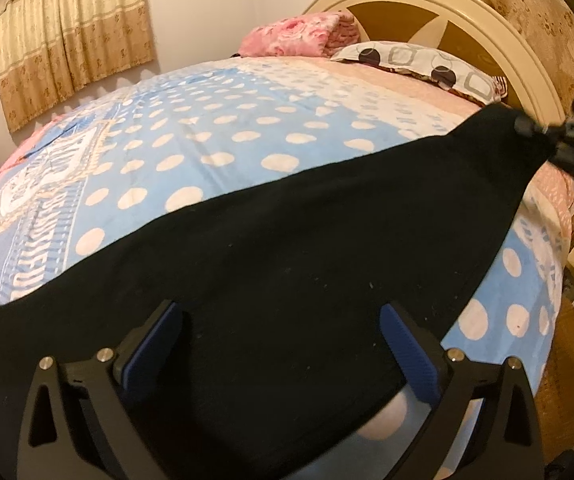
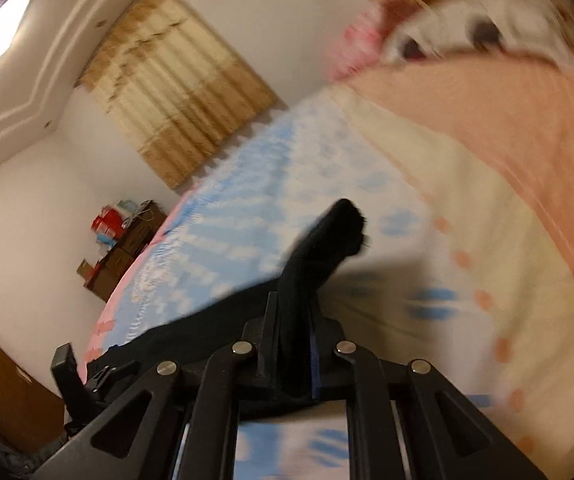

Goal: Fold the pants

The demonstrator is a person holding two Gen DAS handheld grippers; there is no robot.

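- The black pants (image 1: 287, 240) lie spread across the polka-dot blanket (image 1: 207, 140) on the bed, one corner lifted; probably so a fold can be carried over
- Their long axis runs from the near left corner of the left wrist view up toward the headboard (image 1: 467, 12) at right
- The right gripper (image 2: 295, 340) is clenched on that raised end, the cloth bunched between its fingers; the pull keeps the fabric taut
- The left gripper (image 1: 283, 344) hovers with jaws spread wide over the near part, grasping nothing; likely ready to pin or pinch it
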